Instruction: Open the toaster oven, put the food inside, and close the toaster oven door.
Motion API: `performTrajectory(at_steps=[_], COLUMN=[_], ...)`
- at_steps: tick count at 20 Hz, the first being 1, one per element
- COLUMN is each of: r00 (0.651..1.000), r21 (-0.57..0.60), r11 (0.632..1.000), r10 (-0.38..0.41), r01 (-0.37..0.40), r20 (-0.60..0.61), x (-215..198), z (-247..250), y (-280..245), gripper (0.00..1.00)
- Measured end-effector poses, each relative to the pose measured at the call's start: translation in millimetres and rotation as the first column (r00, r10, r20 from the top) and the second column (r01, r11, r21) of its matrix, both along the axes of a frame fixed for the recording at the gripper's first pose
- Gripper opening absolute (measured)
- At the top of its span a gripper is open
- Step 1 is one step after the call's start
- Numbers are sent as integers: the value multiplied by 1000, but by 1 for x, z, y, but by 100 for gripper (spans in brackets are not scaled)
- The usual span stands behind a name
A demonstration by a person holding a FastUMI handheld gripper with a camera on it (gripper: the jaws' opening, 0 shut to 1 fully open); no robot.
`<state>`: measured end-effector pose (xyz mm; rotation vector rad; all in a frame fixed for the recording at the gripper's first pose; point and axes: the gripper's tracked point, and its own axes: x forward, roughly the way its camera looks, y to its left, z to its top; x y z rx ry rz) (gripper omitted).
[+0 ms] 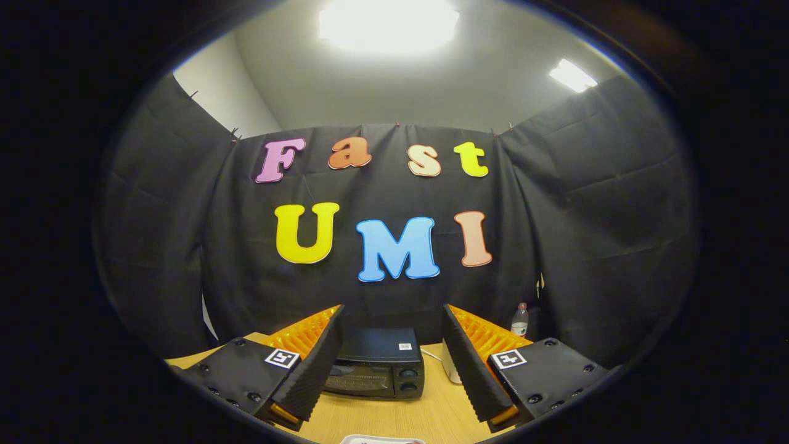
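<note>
Light wood was the surface of the table (pixel 394 419) in front of me, and everything I needed stood on it. From my remote seat I saw the gripper (pixel 392 354) held wide open, with nothing between its two fingers and nothing touching them. The left finger (pixel 311 376) rose on one side of the view. Between the two fingers, and a little beyond them, stood the toaster oven (pixel 377 369), a black box with its door closed; two round knobs (pixel 407 379) sat one above the other at the right end of its front, and a small white sticker was on its top. A thin white cable (pixel 431 356) ran from behind the oven toward a white object, mostly hidden behind the right finger (pixel 471 370). Further right, near the black cloth wall (pixel 604 234), a clear plastic bottle (pixel 520 320) with a red cap stood upright. Close under the fingers a white rim of a plate or tray (pixel 382 439) was just visible; what was on it I could not tell.
</note>
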<state>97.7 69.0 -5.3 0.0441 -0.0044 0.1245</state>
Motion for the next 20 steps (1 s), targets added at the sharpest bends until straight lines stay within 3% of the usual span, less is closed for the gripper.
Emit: performTrajectory(at_steps=[8,20], r00=[996,977], r21=[38,45], r11=[997,989], r10=[71,144], r01=[-70,-139], r20=[-47,-159], x=[61,111], z=[-31,-116], y=[48,119], gripper=[97,97])
